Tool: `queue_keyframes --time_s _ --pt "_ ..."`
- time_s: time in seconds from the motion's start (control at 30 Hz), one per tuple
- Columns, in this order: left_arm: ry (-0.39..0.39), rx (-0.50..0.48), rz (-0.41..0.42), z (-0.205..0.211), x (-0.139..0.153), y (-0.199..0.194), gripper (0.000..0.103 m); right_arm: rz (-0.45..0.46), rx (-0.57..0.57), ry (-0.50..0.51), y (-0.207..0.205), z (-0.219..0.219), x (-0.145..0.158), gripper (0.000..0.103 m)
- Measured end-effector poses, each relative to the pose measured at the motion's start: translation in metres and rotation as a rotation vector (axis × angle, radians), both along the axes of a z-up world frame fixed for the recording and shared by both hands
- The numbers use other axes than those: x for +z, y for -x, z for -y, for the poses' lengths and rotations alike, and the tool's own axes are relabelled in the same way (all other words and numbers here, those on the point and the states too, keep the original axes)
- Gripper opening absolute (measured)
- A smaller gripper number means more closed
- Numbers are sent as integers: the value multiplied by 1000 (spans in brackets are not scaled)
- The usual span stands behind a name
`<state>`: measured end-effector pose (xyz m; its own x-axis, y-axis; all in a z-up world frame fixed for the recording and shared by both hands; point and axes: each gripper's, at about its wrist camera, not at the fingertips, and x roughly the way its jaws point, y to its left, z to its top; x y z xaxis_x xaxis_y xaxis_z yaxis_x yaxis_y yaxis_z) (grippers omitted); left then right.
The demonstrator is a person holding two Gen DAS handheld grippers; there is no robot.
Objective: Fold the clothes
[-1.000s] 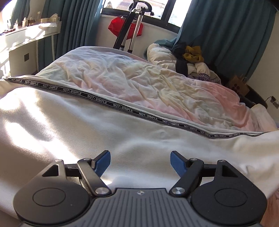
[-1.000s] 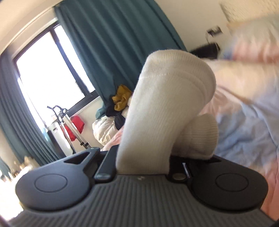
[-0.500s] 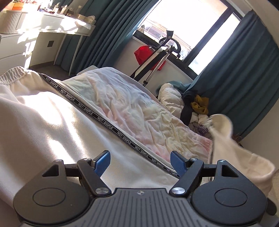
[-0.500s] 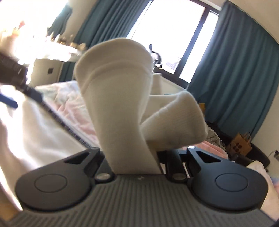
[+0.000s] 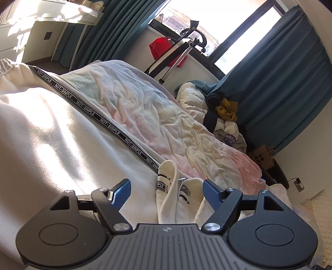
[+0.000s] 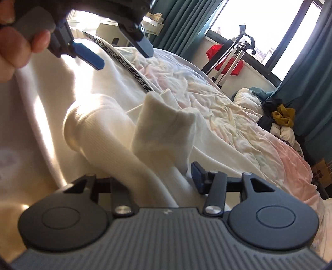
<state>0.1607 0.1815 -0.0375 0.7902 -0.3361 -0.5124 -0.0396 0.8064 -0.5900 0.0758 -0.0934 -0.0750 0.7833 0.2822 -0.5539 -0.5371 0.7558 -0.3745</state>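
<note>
Sunny bed (image 5: 170, 124) holds white pants (image 5: 51, 145) with rolled cuffs (image 6: 116, 141). Left gripper (image 5: 167, 192) gapes wide; right gripper (image 6: 153, 176) has spread wide around the cuffs.

A rumpled pastel bedsheet (image 5: 166, 124) covers the bed through the middle of the frame. Teal curtains (image 5: 280, 72) hang at the upper right beside a bright window (image 5: 238, 27). Below the window stands a black and silver folding frame (image 5: 176, 56) with a red bag (image 5: 160, 46) behind it. A heap of laundry (image 5: 224, 116) lies at right, a white desk (image 5: 62, 18) upper left.
</note>
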Motion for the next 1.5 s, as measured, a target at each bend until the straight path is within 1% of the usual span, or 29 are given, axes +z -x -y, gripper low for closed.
queue_keyframes --time_s 0.07,0.27,0.3,0.33,0.37,0.4,0.47,0.5,0.57,0.63,0.7,0.77,0.83,0.9,0.97,1.0,1.07,1.1,1.13,1.2,1.23,1.27,1.3,1.33,1.37,1.4,1.43,1.47,1.5 --pt "8 -11 -2 1 -1 1 77 -25 8 -111 7 12 8 70" --pt "19 -47 23 11 1 8 77 -101 33 -443 27 49 33 71" --pt "12 -52 30 14 1 9 77 -102 20 -474 26 54 34 71" --pt "7 -57 36 16 1 9 77 -92 -14 -462 21 54 31 71" --pt "4 -65 38 18 1 9 77 -105 -46 -430 14 53 24 71" --pt "9 -70 39 20 0 8 77 -142 -77 -387 5 51 15 71" --pt "21 -83 42 22 -1 6 77 -304 -91 -301 -12 43 -12 72" --pt "25 -92 46 23 -1 6 77 -327 -86 -266 -12 39 -20 72" --pt "29 -114 55 27 -1 7 77 -274 -63 -217 -3 32 -21 72" --pt "37 -134 59 30 -1 8 77 -228 -33 -194 8 27 -12 70" --pt "40 -157 54 34 1 5 77 -181 13 -229 20 28 0 70" --pt "36 -185 25 40 3 -5 76 -140 76 -285 33 29 13 70" --pt "0 -243 -1 53 7 -23 72 -102 125 -347 42 31 24 70" --pt "-28 -283 -26 66 8 -41 71 -81 138 -389 45 33 29 70" --pt "-25 -305 -68 76 3 -61 65 -82 117 -425 41 35 30 71" --pt "-30 -312 -92 81 -1 -72 64 -98 97 -447 35 37 29 71" --pt "-97 -313 -151 93 -13 -92 57 -181 61 -508 18 41 21 70" --pt "-135 -318 -192 98 -19 -101 51 -236 47 -532 8 42 14 70" --pt "-147 -334 -194 102 -22 -104 37 -299 30 -562 -3 45 7 70" --pt "-171 -367 -199 108 -28 -111 35 -394 -6 -629 -20 51 -5 71" --pt "-183 -383 -201 111 -32 -115 29 -434 -23 -661 -28 54 -10 69" --pt "-195 -400 -204 114 -35 -118 11 -452 -32 -678 -33 55 -12 68" --pt "-205 -409 -197 117 -37 -121 8 -442 -30 -674 -35 54 -12 68" --pt "-203 -403 -171 116 -36 -119 7 -432 -26 -672 -36 53 -11 64" --pt "-194 -398 -146 115 -33 -118 7 -425 -21 -671 -36 52 -10 53" --pt "-185 -393 -121 113 -30 -116 7 -417 -16 -670 -35 51 -9 46" --pt "-172 -388 -100 111 -27 -115 6 -410 -11 -669 -35 49 -8 29" --pt "-149 -379 -84 106 -21 -114 6 -402 -6 -669 -34 48 -7 21" --pt "-118 -367 -67 98 -14 -112 6 -397 -2 -668 -34 46 -7 21"
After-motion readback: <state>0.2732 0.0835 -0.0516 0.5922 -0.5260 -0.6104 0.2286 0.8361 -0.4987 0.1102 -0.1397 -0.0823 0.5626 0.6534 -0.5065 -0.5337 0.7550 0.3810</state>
